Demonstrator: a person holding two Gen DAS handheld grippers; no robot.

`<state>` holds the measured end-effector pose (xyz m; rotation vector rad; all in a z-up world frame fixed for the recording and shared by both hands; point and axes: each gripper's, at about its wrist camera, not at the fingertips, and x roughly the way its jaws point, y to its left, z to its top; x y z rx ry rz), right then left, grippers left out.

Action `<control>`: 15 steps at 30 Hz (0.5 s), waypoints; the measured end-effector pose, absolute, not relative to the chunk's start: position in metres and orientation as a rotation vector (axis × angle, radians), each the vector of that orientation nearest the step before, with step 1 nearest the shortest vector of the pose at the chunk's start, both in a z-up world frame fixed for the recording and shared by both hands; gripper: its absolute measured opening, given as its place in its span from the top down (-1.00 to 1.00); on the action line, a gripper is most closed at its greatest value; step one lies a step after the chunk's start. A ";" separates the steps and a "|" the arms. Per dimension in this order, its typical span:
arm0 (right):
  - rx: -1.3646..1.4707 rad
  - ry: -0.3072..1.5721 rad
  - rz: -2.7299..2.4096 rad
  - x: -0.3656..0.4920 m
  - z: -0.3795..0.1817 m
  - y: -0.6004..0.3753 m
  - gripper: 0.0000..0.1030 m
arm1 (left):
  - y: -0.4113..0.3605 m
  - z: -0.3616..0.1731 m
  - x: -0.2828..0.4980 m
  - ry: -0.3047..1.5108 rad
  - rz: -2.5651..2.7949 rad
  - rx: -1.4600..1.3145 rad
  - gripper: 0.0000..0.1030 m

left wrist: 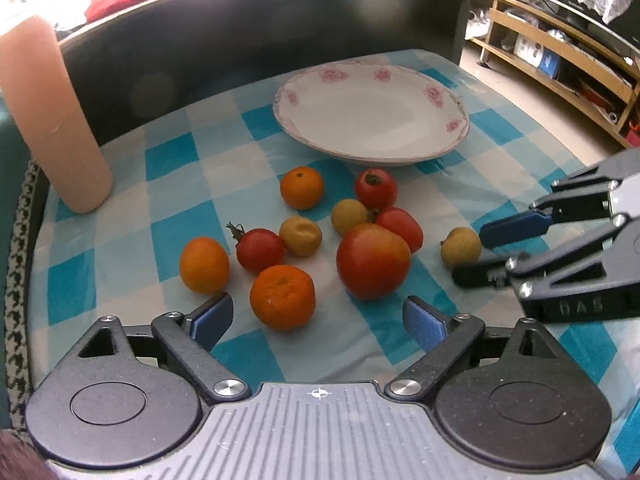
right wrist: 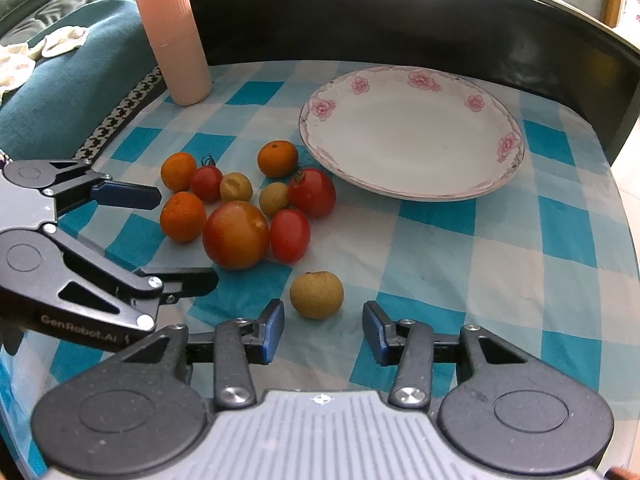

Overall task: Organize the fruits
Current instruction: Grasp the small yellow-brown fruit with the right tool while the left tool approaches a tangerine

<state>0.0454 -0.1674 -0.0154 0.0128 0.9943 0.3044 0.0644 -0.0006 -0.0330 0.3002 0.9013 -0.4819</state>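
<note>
A blue-and-white checked tablecloth (right wrist: 500,248) covers the table, with a dark raised panel along its far edge and a teal sofa beyond its left edge. Near the far left corner stands a ribbed pink tumbler (right wrist: 174,36), upright. Seen from the right wrist, the left gripper (right wrist: 186,236) reaches in from the left edge, its jaws wide apart and empty, bracketing the left side of the fruit pile without touching it. The pile lies mid-cloth: three mandarins (right wrist: 183,216), a large tomato (right wrist: 236,235), three smaller tomatoes (right wrist: 312,192) and two longans (right wrist: 236,187), several touching. One lone longan (right wrist: 317,294) sits apart toward the near edge, just ahead of the right gripper (right wrist: 323,330), whose jaws stand apart at moderate width with nothing between the pads. Right of the pile, toward the far right corner, the floral-rimmed plate (right wrist: 508,148) is bare.

The longan looks light, with a thin, brittle shell, and likely to roll; I would take it across its middle with a gentle squeeze. The tomatoes seem smooth and easily bruised, so grip them low and lightly. The mandarins' rougher, yielding peel should hold more readily.
</note>
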 end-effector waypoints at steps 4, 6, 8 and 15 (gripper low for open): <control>0.035 0.976 0.313 0.043 -0.014 -0.167 0.20 | 0.002 -0.038 0.068 0.919 -0.470 0.292 -0.84; 0.028 0.965 0.310 0.043 -0.011 -0.165 0.20 | 0.004 -0.040 0.071 0.923 -0.464 0.285 -0.82; 0.020 0.954 0.311 0.043 -0.010 -0.163 0.21 | 0.006 -0.043 0.076 0.933 -0.459 0.267 -0.76; 0.036 0.960 0.318 0.045 -0.011 -0.164 0.21 | 0.001 -0.043 0.075 0.918 -0.467 0.231 -0.58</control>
